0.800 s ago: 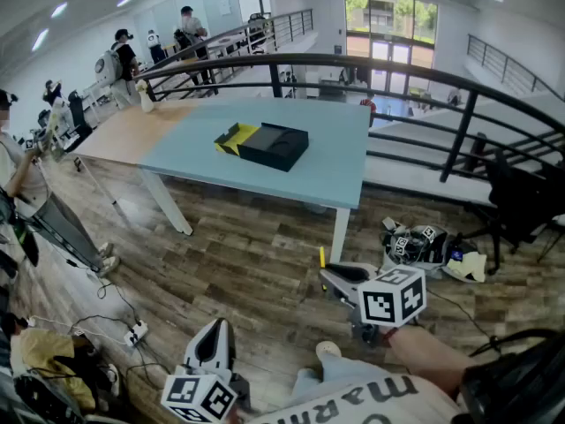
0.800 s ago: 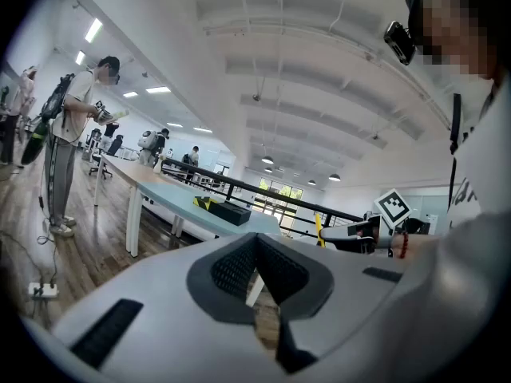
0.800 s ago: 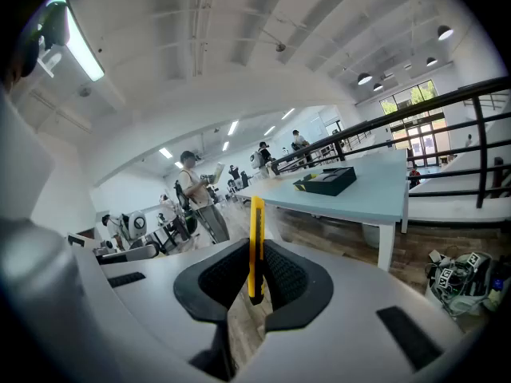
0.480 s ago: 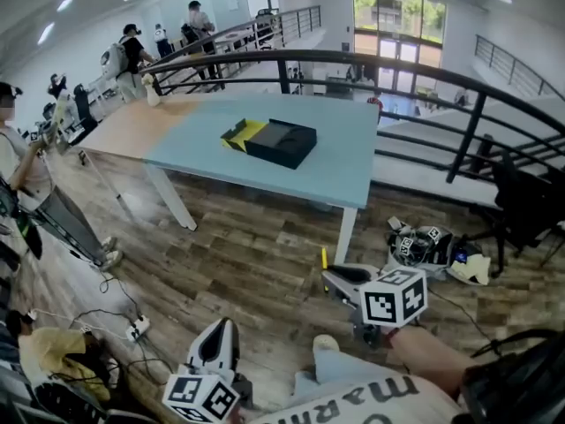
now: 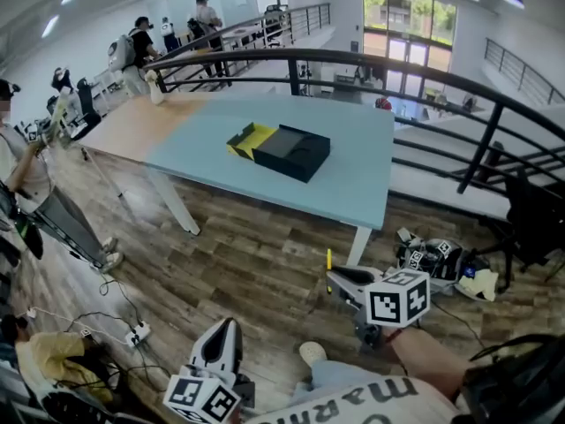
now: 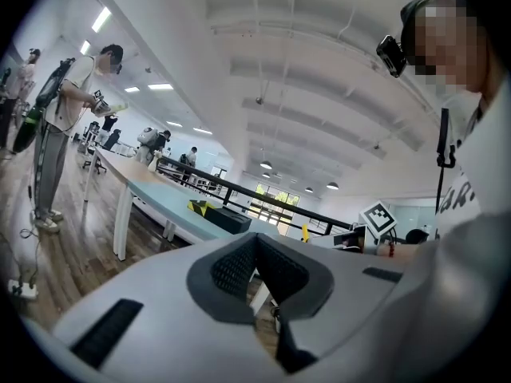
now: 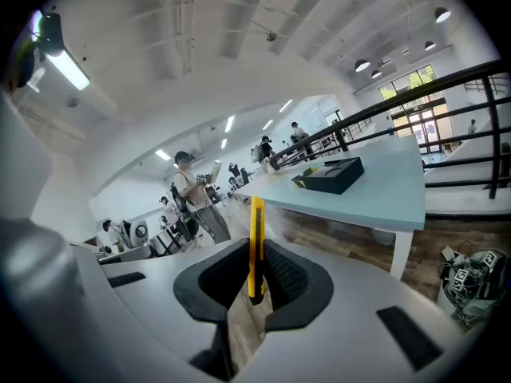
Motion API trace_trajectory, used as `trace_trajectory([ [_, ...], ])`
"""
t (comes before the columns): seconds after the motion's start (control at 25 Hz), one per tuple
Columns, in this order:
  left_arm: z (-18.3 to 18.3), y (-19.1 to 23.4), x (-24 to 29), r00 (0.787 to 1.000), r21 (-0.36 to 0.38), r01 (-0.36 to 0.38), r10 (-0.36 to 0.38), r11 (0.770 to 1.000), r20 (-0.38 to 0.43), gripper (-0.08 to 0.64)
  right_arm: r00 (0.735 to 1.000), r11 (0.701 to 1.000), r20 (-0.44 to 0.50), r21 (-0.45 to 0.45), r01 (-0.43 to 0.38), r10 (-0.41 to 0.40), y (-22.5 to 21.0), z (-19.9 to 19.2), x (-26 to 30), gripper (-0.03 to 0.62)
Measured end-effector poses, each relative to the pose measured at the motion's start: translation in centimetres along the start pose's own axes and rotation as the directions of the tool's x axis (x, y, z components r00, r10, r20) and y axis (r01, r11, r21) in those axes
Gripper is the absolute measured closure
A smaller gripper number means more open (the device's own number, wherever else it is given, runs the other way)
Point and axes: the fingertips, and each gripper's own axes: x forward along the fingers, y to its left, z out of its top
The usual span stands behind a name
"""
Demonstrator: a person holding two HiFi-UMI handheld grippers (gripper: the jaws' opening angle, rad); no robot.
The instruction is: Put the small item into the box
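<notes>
Where the right gripper [image 7: 254, 287] looks along its own jaws, a small yellow item [image 7: 256, 242] stands upright between the two dark ribbed pads [image 7: 289, 278]. The pads are pressed against its flat sides and pinch it. Its upper end rises above the pad tips, and its lower end sits down in the gap between them. The item is a thin, flat, bright yellow strip with a darker groove down the narrow edge that faces the camera.

In the head view the same item [image 5: 328, 260] shows as a short yellow sliver at the tip of the right gripper [image 5: 340, 278]. It is off the blue table [image 5: 371, 162], short of the table's near edge and over the wooden floor [image 5: 256, 254]. The box [image 5: 291, 151] lies near the middle of the table. It is low and black, with a shallow hollow in its top face and a yellow part [image 5: 250, 140] at one end.

The left gripper [image 6: 255, 250] has its pads [image 6: 231, 268] closed tip to tip with nothing between them. In the head view the left gripper [image 5: 221, 336] is well apart from the table.
</notes>
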Motion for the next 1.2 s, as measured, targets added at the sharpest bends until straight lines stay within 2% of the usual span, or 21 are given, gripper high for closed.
trace_trajectory([
  [0.32, 3.2, 3.6, 9.0, 0.999, -0.016, -0.026, 0.026, 1.0, -0.031, 0.558, 0.999, 0.998, 0.027, 0.047, -0.031, 0.03, -5.3, 6.7, 5.8, 0.523],
  [0.56, 4.9, 5.8, 14.8, 0.998, 0.004, -0.033, 0.033, 0.999, -0.049, 0.558, 0.998, 0.999, -0.03, 0.021, -0.046, 0.047, -7.9, 10.3, 10.3, 0.523],
  [0.72, 4.4, 7.4, 17.2, 0.997, 0.0, -0.047, 0.046, 0.999, -0.061, 0.558, 0.997, 0.999, -0.049, -0.005, -0.051, 0.051, -9.5, 10.8, 13.6, 0.523],
  [0.96, 3.4, 9.8, 19.4, 0.992, -0.027, -0.063, 0.06, 0.998, -0.111, 0.558, 0.992, 0.997, -0.112, 0.058, -0.047, 0.054, -11.8, 9.5, 16.9, 0.523],
  [1.2, 3.9, 13.6, 23.0, 0.99, -0.051, -0.032, 0.025, 0.998, -0.137, 0.558, 0.989, 0.997, -0.141, 0.073, -0.026, 0.036, -13.3, 10.3, 21.8, 0.523],
])
